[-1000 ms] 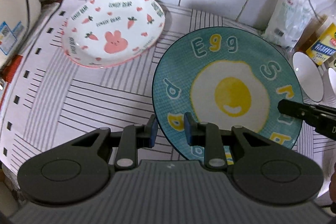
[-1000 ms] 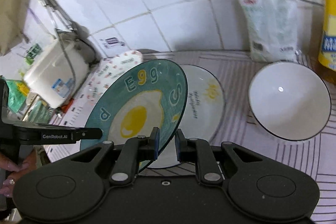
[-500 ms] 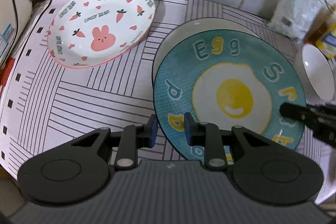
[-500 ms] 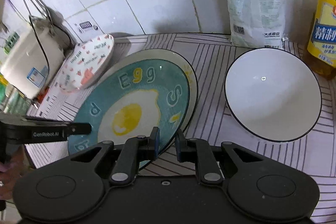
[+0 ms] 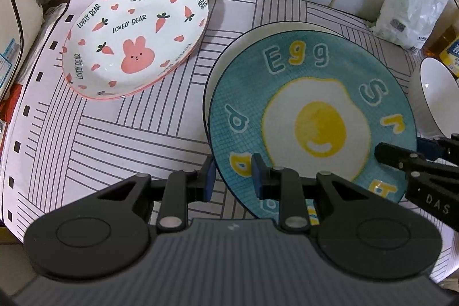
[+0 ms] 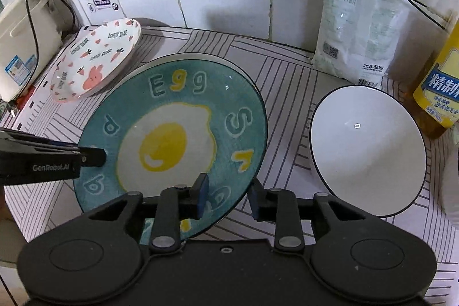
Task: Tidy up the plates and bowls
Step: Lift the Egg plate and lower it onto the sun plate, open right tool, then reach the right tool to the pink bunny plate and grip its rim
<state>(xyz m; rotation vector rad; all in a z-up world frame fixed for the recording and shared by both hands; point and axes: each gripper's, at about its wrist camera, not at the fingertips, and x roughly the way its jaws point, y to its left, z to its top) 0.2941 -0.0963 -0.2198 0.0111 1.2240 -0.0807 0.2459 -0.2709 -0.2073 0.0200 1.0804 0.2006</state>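
A teal egg plate [image 5: 312, 119] lies on top of a white plate [image 5: 258, 33], whose rim shows behind it. It also shows in the right wrist view [image 6: 178, 134]. My left gripper [image 5: 231, 179] stands open with its jaws astride the plate's near-left rim. My right gripper [image 6: 226, 198] stands open astride the plate's right rim. A pink bunny plate [image 5: 134, 39] lies at the back left. A white bowl [image 6: 367, 151] with a dark rim sits to the right.
A striped mat [image 5: 114, 128] covers the counter. A white appliance [image 6: 23, 48] stands at the far left. A salt bag [image 6: 355, 30] and a yellow oil bottle [image 6: 441, 76] stand against the tiled wall at the right.
The egg plate has come down flat onto the white plate. My right gripper's jaws have opened and let go of its rim. The left gripper's jaws stay apart.
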